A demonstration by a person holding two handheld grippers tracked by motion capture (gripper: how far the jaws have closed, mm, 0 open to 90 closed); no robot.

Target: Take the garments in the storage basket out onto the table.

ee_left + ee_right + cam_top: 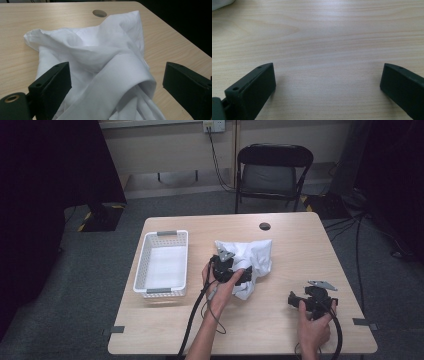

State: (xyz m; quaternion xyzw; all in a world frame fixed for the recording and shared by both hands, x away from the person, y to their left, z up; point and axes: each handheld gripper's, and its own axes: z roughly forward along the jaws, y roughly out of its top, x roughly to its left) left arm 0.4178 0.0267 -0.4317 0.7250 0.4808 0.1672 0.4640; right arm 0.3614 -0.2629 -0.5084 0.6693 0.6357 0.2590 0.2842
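Observation:
A crumpled white cloth [252,257] lies in the middle of the wooden table [295,250]. My left gripper [239,272] sits at the cloth's near left edge, held by the person's left hand. In the left gripper view the cloth [100,52] bulges between the wide-apart jaws, with a folded band of fabric running down between them; the left gripper [116,72] is open and nothing is pinched. My right gripper [295,300] hovers low over bare wood near the front right of the table. Seen in its own view, the right gripper [328,70] is open with only tabletop between the jaws.
An empty white plastic basket [162,234] with grey handles stands at the table's left. A round cable hole [265,226] sits behind the cloth. A black folding chair [274,170] stands beyond the far edge. Cables trail from both grippers off the front edge.

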